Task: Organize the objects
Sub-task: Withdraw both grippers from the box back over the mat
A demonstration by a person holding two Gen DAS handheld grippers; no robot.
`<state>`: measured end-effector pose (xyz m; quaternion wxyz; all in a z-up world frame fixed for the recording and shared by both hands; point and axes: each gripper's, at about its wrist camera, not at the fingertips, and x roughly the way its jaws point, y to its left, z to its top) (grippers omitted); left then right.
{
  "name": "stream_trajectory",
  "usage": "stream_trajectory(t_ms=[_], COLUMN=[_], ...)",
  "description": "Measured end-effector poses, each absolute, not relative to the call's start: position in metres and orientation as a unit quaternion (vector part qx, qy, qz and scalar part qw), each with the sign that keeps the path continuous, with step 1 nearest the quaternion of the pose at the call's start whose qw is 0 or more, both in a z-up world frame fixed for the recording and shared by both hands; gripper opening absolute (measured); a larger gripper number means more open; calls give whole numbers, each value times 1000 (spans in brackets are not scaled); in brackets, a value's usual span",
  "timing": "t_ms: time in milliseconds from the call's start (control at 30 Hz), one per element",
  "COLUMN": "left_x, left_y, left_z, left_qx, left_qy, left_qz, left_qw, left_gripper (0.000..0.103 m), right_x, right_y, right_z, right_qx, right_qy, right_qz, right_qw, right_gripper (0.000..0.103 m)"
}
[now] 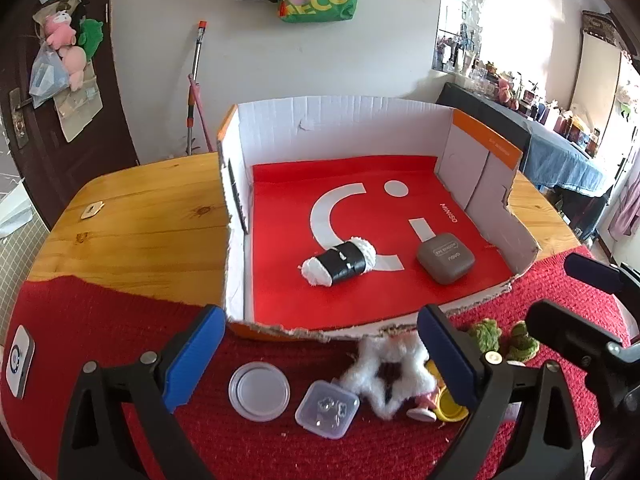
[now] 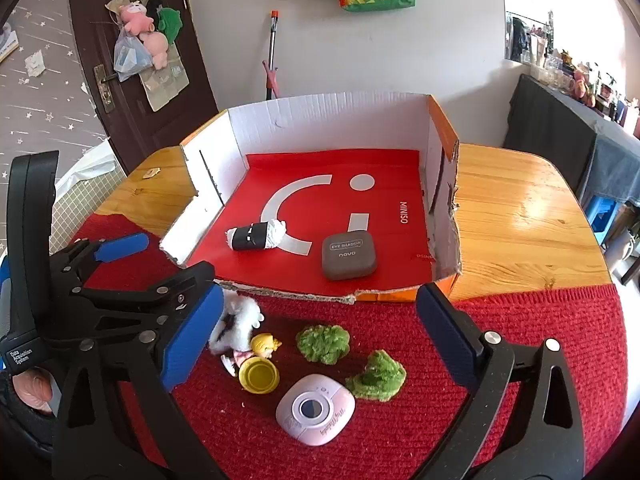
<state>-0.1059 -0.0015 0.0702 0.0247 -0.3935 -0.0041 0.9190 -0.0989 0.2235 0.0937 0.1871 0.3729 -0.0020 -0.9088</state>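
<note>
A cardboard box (image 1: 344, 124) with a red liner holds a black-and-white sushi plush (image 1: 340, 266) and a grey eyeshadow case (image 1: 445, 258); both show in the right wrist view too, plush (image 2: 256, 235) and case (image 2: 347, 255). On the red mat in front lie a round clear lid (image 1: 259, 391), a small clear plastic box (image 1: 327, 408), a white fluffy star (image 1: 386, 372), a small doll (image 2: 260, 350), a yellow cup (image 2: 259, 376), two green plush pieces (image 2: 322, 343) and a pink round device (image 2: 316, 408). My left gripper (image 1: 320, 364) is open above the lid and clear box. My right gripper (image 2: 320, 344) is open above the green pieces.
A white device (image 1: 18, 360) lies at the mat's left edge. A small tag (image 1: 92, 210) lies on the wooden table (image 1: 140, 216). A mop leans on the wall behind the box. The left gripper (image 2: 120, 246) shows at the left of the right wrist view.
</note>
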Motion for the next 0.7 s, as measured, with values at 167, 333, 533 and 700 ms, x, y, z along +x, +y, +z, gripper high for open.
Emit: stream_trajectory(t_ms=[167,333,533,700], left_x=[-96,-88,-79,-73], left_y=[-1,0,-1,-1], left_z=[70,69,66,62], left_qx=[-392,-391,-390,-392], left_qy=[-7,-6,-9,-8], left_qz=[920,920,921,920], left_qw=[21,22,21,22], left_gripper=[101,101,101,101], right_x=[-90,-81,-73,-66], right_y=[225,225,225,224], right_z=[93,92,87,82], right_qx=[368,365,369,374], right_qy=[-2,-1,-2,-3], right_qz=[-911,-912,-910,-909], right_qw=[188,186,187,187], right_gripper=[103,103,103,103])
